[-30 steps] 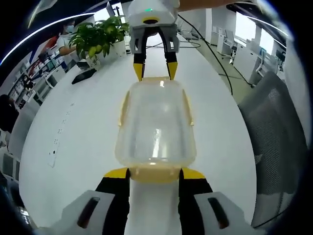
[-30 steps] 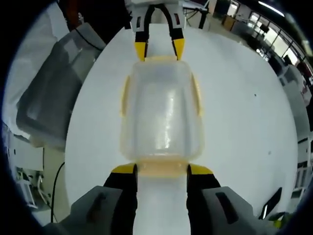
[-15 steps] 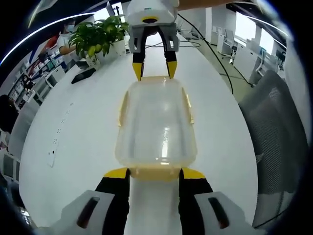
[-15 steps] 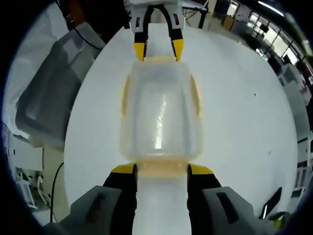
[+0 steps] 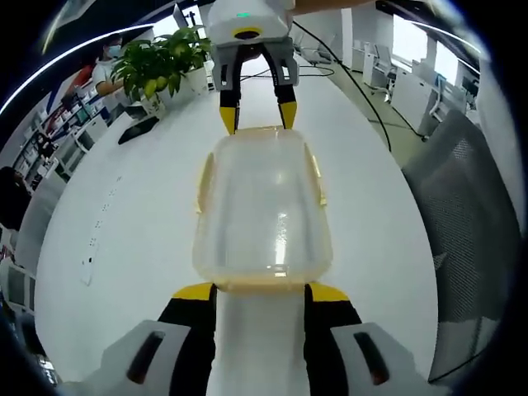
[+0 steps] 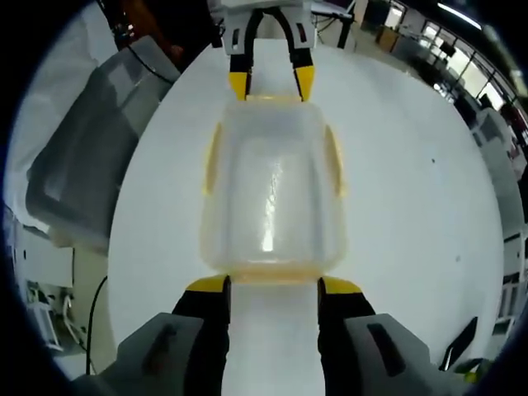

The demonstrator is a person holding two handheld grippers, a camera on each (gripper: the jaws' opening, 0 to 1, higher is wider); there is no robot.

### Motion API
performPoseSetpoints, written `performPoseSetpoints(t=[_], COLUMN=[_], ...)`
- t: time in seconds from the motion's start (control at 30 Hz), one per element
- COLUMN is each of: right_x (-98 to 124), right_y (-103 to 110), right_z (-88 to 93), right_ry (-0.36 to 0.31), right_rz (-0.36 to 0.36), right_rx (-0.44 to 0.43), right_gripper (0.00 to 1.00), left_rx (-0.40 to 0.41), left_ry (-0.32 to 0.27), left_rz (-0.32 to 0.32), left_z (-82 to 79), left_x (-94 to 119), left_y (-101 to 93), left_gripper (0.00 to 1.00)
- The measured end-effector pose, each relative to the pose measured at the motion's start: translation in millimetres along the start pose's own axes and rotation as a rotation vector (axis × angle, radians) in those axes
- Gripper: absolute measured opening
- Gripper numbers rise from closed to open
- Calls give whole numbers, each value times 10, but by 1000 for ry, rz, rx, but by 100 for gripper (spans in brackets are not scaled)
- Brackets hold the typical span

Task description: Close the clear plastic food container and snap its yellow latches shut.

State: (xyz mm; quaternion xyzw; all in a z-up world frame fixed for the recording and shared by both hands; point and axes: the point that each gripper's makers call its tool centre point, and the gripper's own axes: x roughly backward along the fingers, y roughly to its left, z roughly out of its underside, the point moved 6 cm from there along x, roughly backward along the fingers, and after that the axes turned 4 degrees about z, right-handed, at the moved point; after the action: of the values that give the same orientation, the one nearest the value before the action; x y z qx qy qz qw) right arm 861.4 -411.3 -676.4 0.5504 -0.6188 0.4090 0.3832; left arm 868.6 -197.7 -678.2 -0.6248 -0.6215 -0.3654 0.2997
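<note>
The clear rectangular plastic food container with yellow side latches (image 5: 262, 210) lies lid-on upon the long white table (image 5: 124, 214), directly ahead of both claws, one at each short end. The left gripper (image 5: 260, 290) has its yellow-tipped jaws apart, straddling the near end latch; the right gripper (image 6: 273, 285) stands likewise at the opposite end, jaws spread. To seat the end latches well, I judge both should press inward evenly together, keeping the box from sliding.
</note>
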Motion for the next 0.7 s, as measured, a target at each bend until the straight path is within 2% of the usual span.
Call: performPoseSetpoints(t=[0.27, 0.47, 0.7], right_x=[3, 71, 227], right_y=[7, -3, 22], right_z=[1, 31, 19], right_ry=[-8, -17, -57], right_rz=[0, 25, 80], right_rx=[-19, -57, -129], right_gripper=[45, 42, 42], left_rx=[-7, 4, 91], left_ry=[-3, 3, -45], left_rz=[-11, -13, -61], left_z=[-7, 22, -2], left_x=[27, 91, 268], left_y=[4, -36, -52], left_gripper=[37, 38, 38])
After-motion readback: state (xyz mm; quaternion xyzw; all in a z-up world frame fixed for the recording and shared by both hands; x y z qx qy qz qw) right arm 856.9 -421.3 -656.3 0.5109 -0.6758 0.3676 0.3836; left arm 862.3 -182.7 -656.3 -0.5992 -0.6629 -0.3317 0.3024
